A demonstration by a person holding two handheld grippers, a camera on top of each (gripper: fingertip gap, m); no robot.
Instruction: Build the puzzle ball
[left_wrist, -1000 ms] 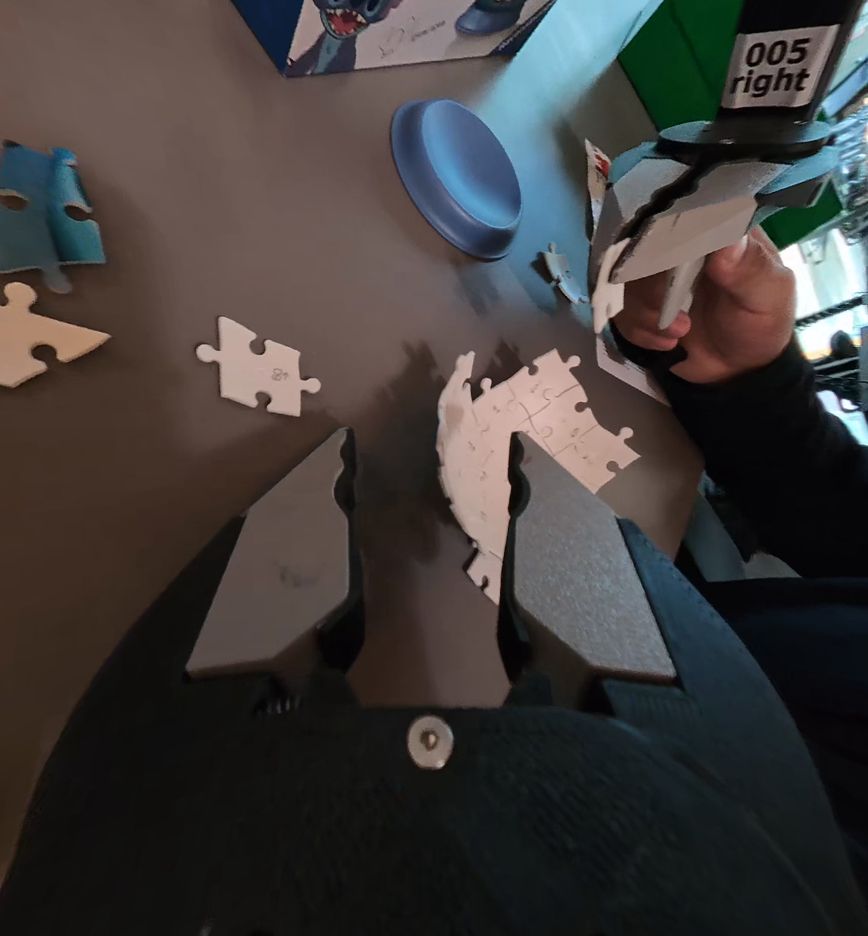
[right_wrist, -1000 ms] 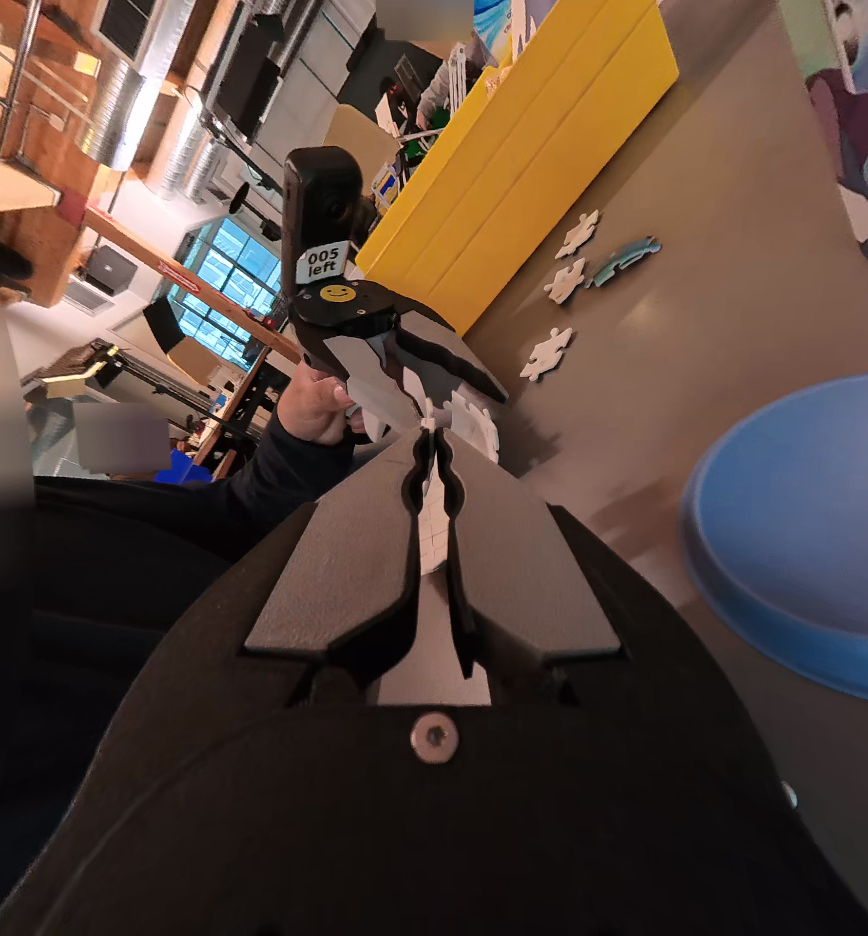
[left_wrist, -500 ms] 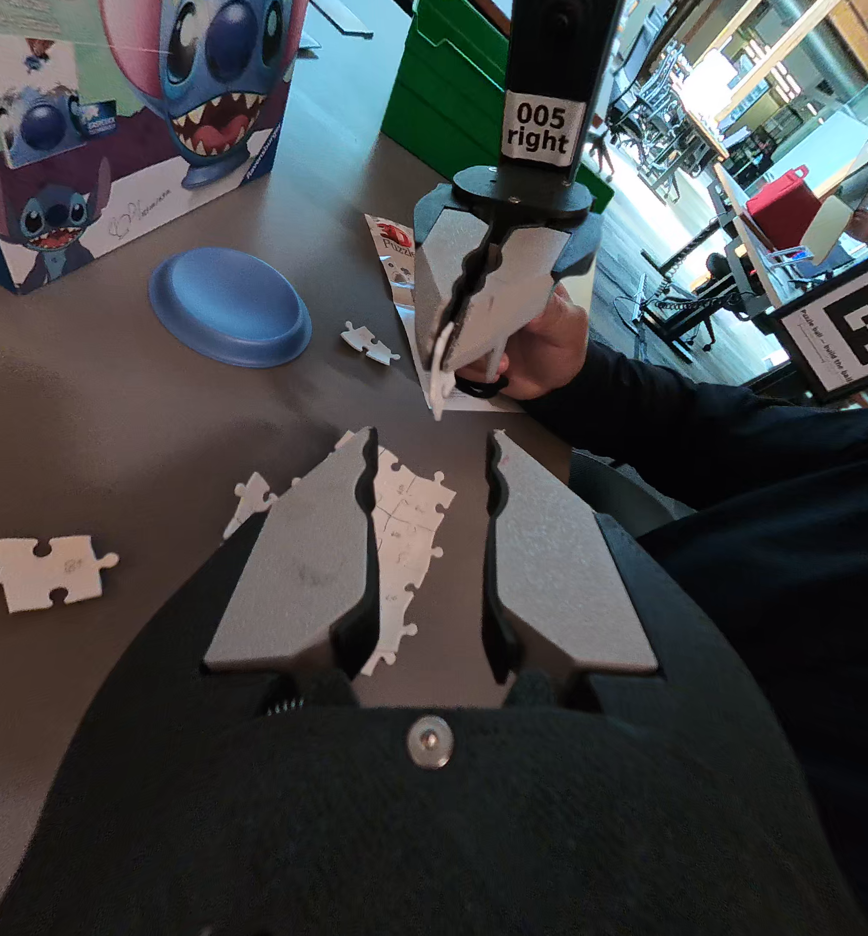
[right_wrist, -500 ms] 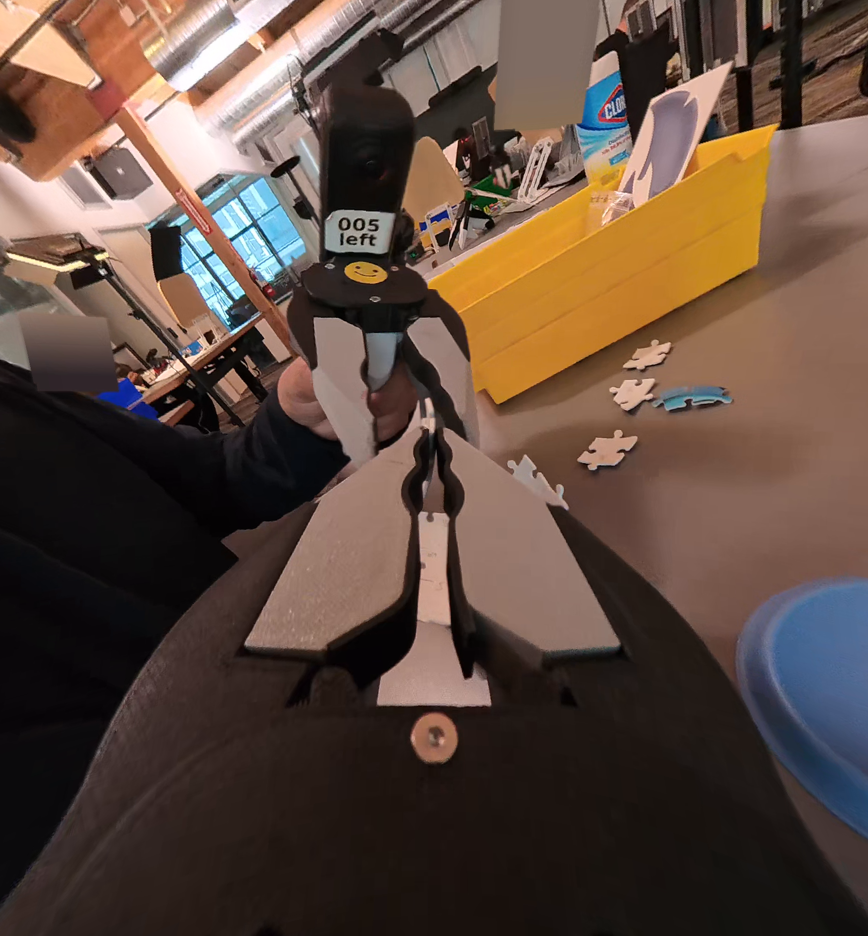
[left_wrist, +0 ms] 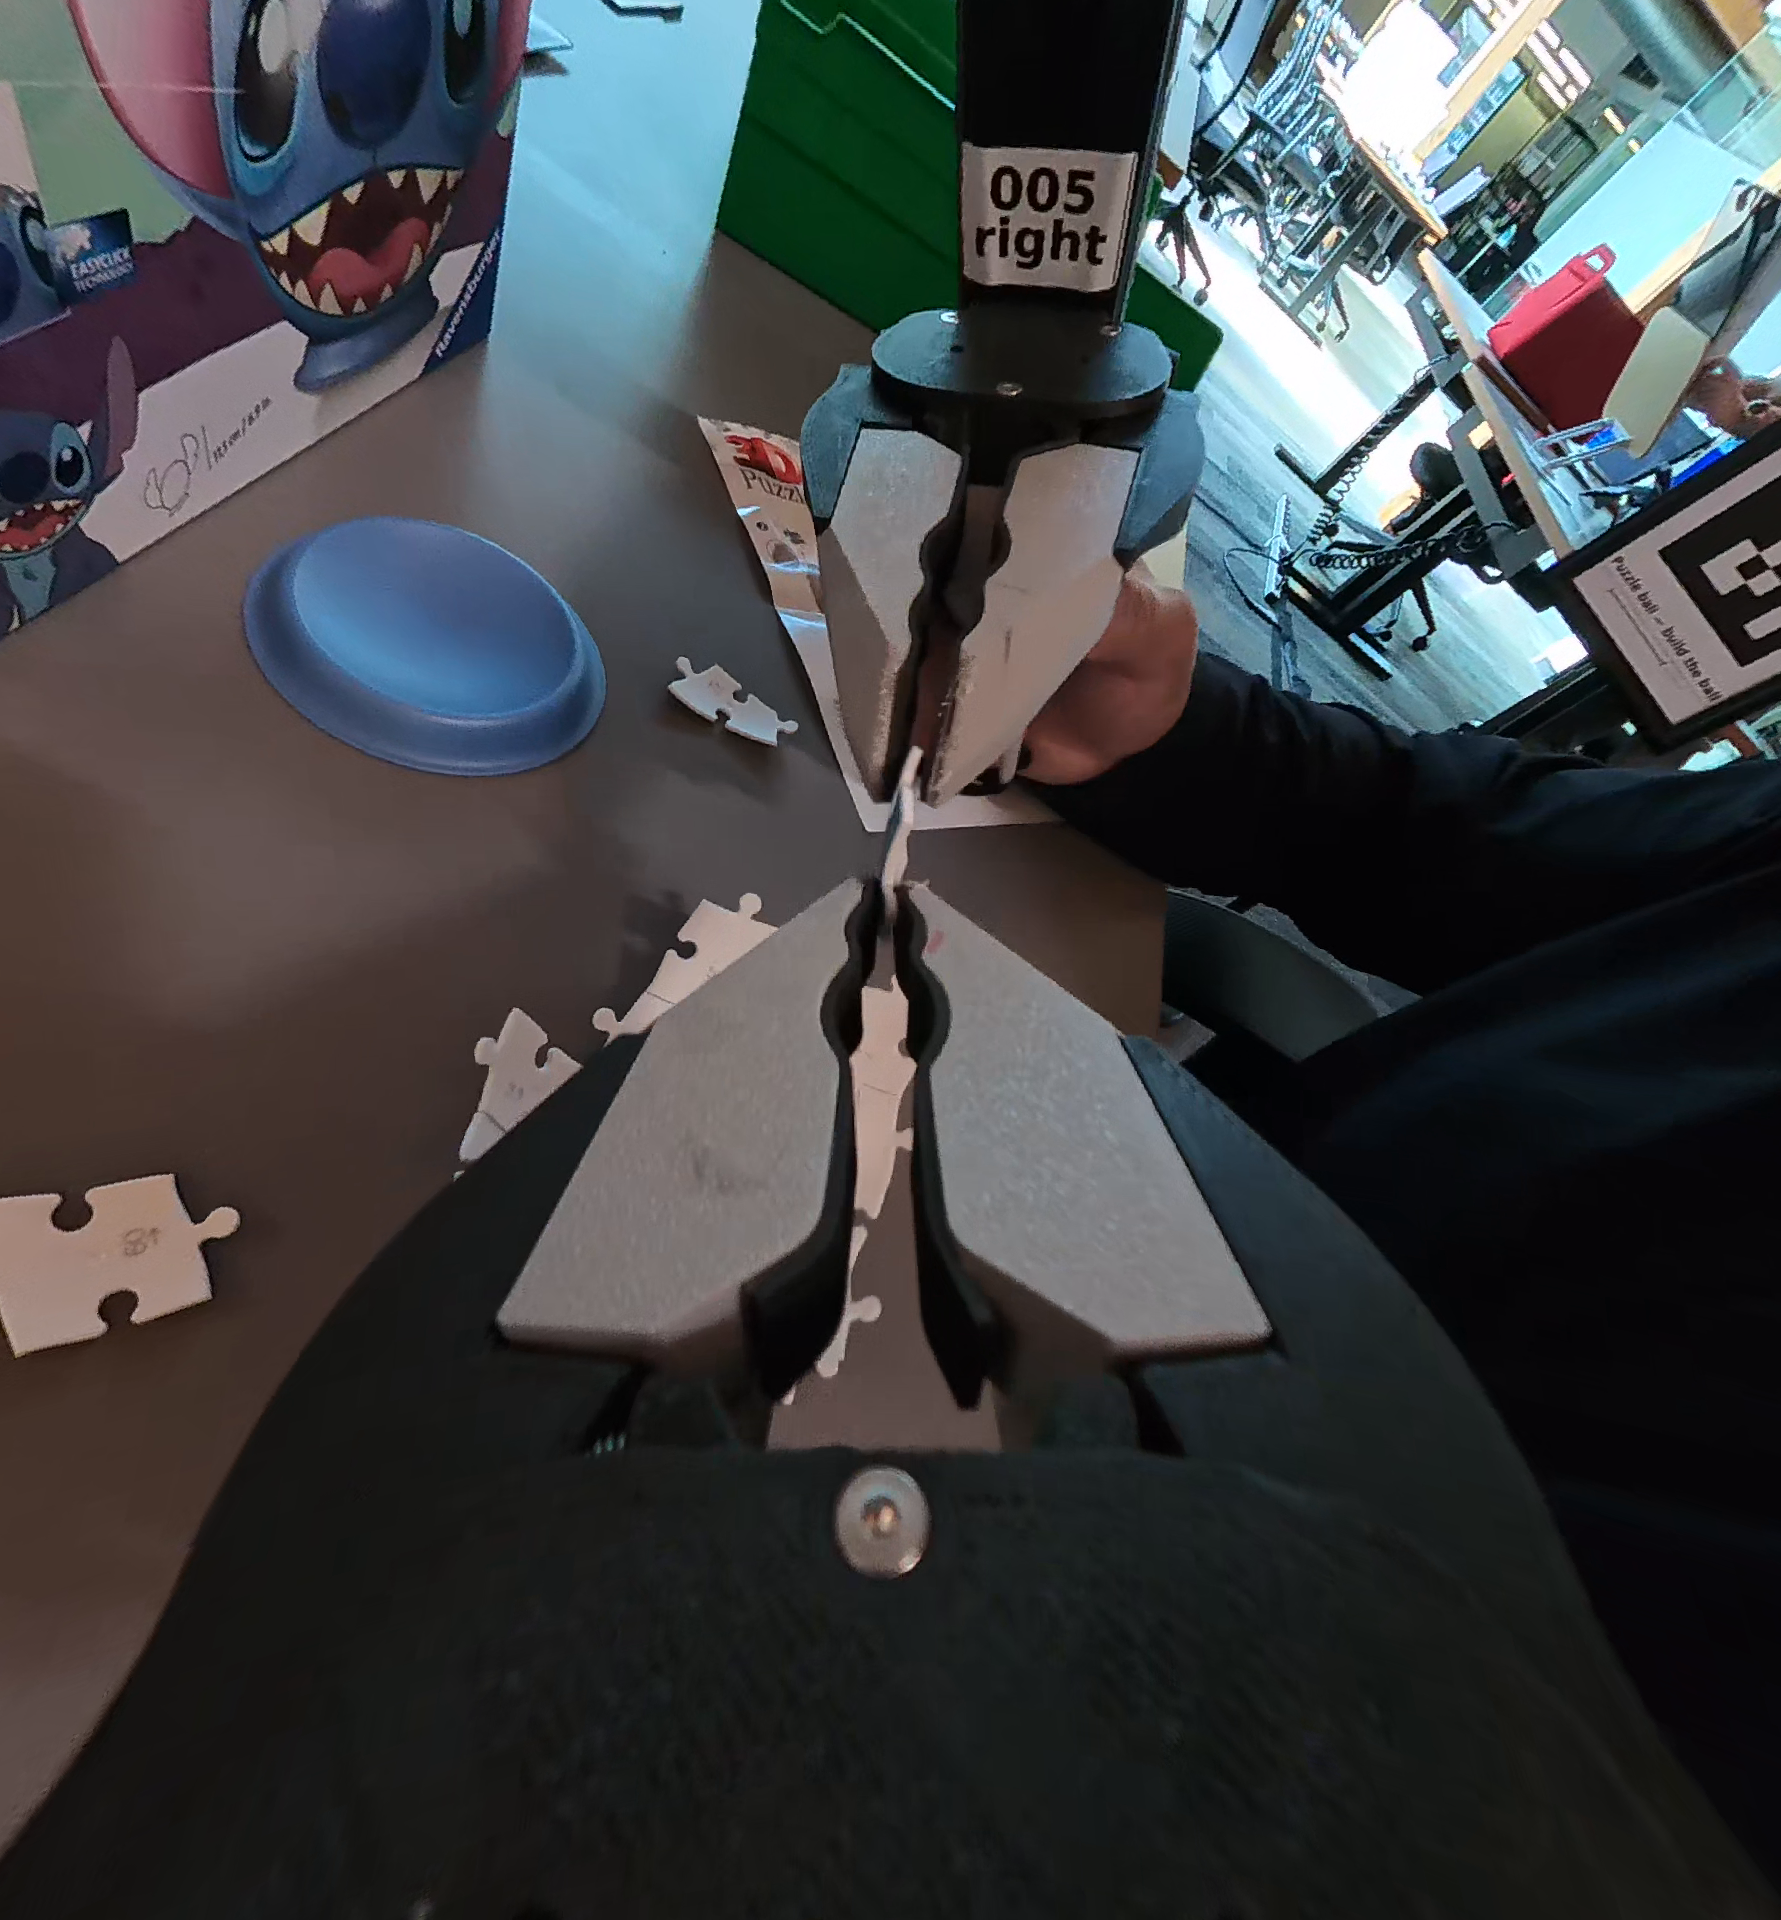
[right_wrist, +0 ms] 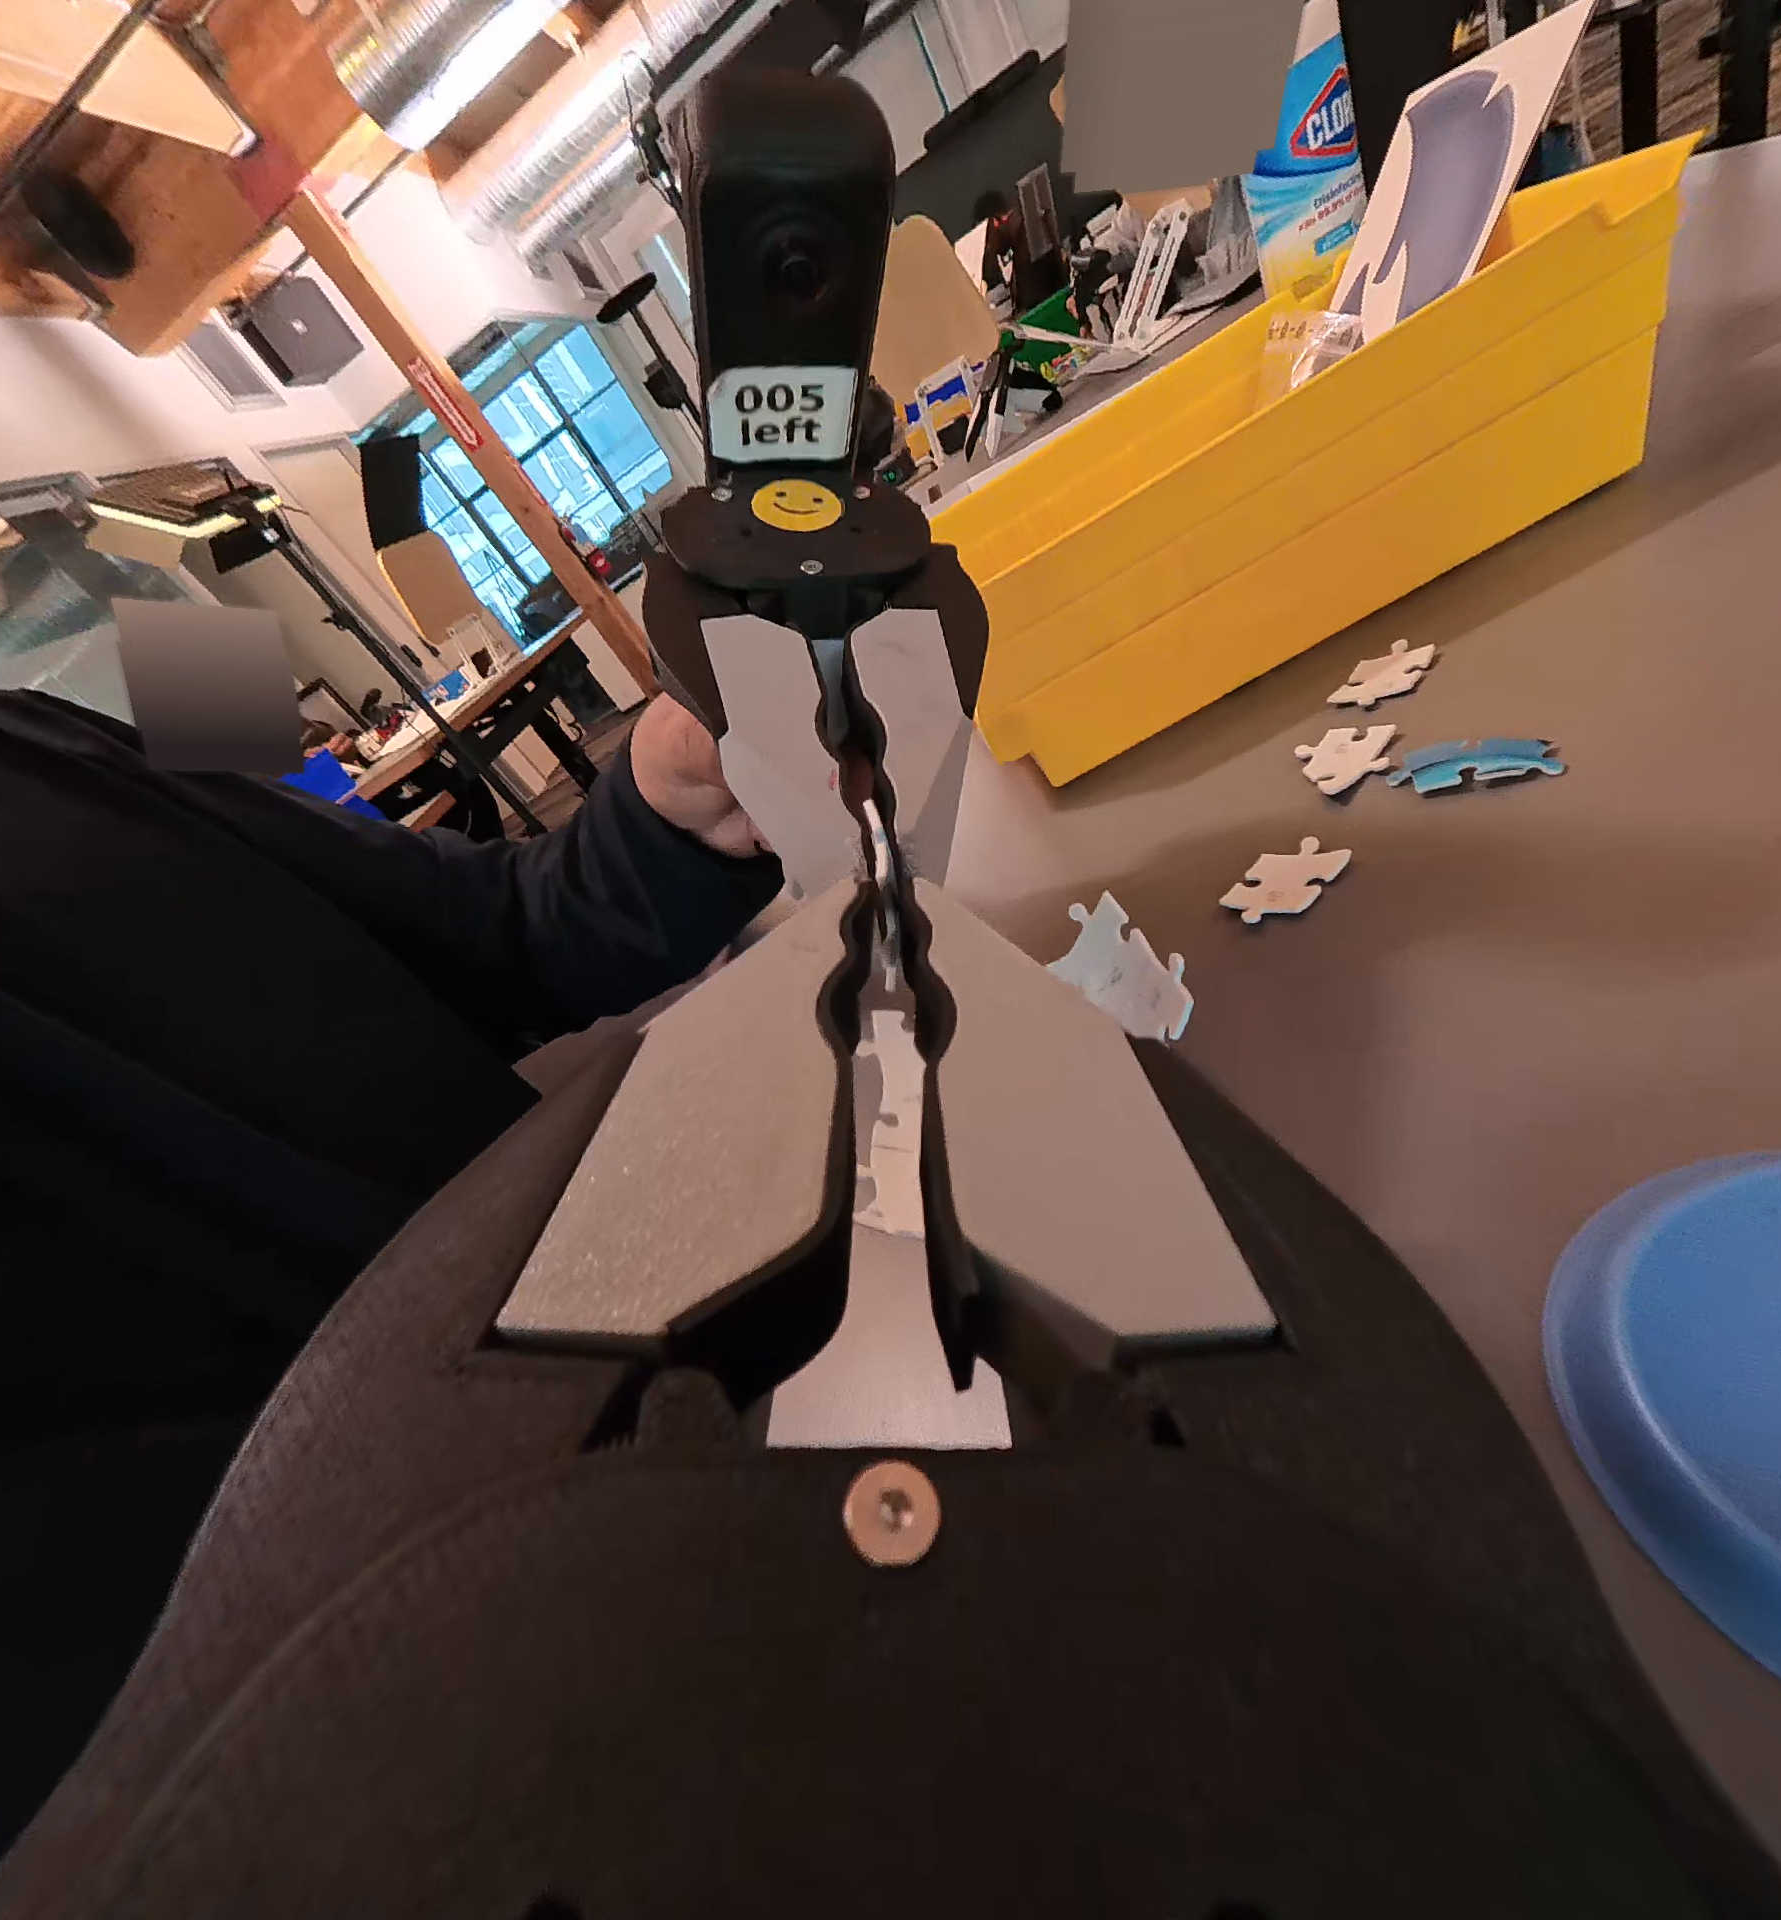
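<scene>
Early stage: both grippers, left gripper point(left_wrist: 884, 904) and right gripper point(right_wrist: 884, 902), pinch one white puzzle piece point(left_wrist: 898, 821); loose pieces point(left_wrist: 86, 1259) lie on the table point(left_wrist: 242, 883)

Lettered white label point(left_wrist: 1042, 218) on right tongs point(left_wrist: 912, 774), printed box point(left_wrist: 190, 208)

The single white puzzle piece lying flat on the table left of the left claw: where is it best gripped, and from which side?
Probably from straight above, closing across the two long edges of the loose piece, at its middle: it lies flat on the table, so nothing can slide under it. The left claw, shut on another piece, must release first.
</scene>
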